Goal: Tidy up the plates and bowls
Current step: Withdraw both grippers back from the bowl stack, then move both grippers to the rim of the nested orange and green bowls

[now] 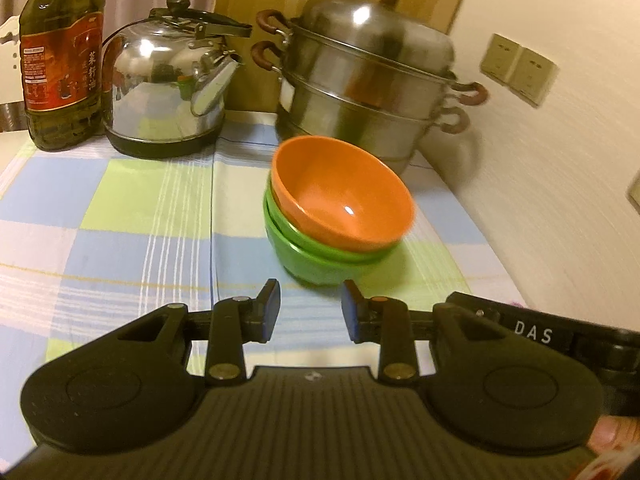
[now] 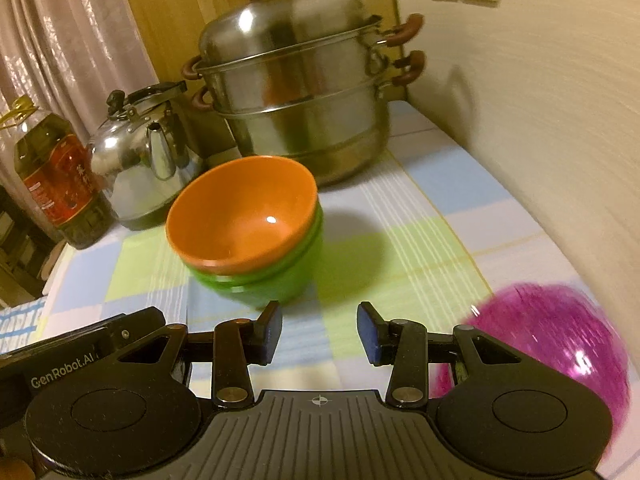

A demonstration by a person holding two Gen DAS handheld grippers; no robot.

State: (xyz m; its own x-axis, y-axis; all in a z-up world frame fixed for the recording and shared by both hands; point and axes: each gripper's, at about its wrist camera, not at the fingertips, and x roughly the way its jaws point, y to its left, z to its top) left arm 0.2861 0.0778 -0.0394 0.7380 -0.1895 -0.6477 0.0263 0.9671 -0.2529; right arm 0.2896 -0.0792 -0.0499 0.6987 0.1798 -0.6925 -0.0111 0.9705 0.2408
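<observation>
Three bowls sit nested on the tabletop (image 1: 120, 208) by the steamer pot (image 1: 372, 80): an orange bowl (image 1: 344, 196) atop two green bowls (image 1: 316, 256). Left tool (image 1: 310, 312) and right tool (image 2: 318, 332) are both partly open and empty, short of the stack. The purple plate (image 2: 560, 336) looks next; approach its rim low and level

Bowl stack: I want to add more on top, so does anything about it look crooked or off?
Yes. The orange bowl sits tilted in the green bowls beneath it rather than nested level, its rim higher on one side. No cracks or spills show on the checked cloth.
</observation>
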